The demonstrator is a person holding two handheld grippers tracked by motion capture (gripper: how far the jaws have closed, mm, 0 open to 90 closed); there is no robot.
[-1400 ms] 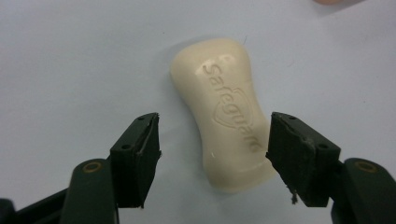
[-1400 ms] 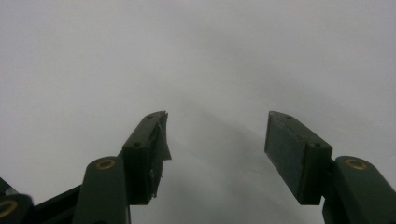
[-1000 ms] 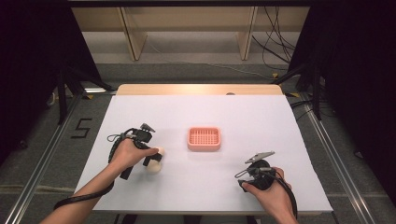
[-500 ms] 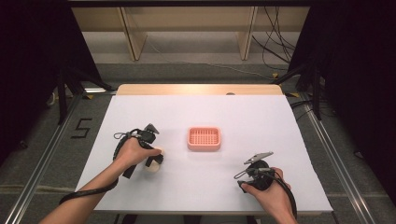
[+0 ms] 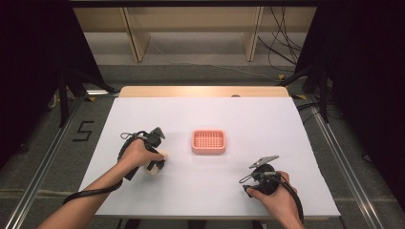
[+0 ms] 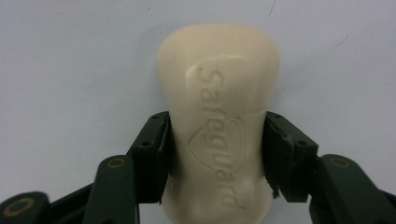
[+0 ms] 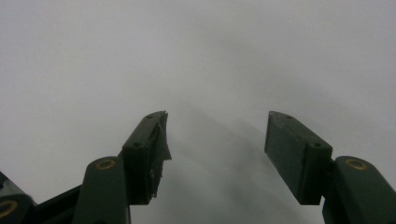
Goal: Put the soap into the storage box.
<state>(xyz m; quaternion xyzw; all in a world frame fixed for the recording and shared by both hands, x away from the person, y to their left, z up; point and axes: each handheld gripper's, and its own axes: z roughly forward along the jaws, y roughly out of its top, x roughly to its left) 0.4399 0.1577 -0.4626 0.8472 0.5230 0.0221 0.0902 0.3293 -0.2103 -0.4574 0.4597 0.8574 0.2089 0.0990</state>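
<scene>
Left gripper (image 6: 217, 154) clamps Safeguard soap bar (image 6: 218, 116) across its width, long axis along jaws; pink soap dish (image 5: 208, 141) lies right. Right gripper (image 7: 217, 154) gapes empty.

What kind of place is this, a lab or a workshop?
Probably a lab's recording station: a white-covered table, cables on the floor behind, and a person holding a gripper on a bar of soap.

soap dish (image 5: 208, 141) mid-table (image 5: 267, 119) | soap bar (image 5: 157, 162) left of it, nearer person
</scene>
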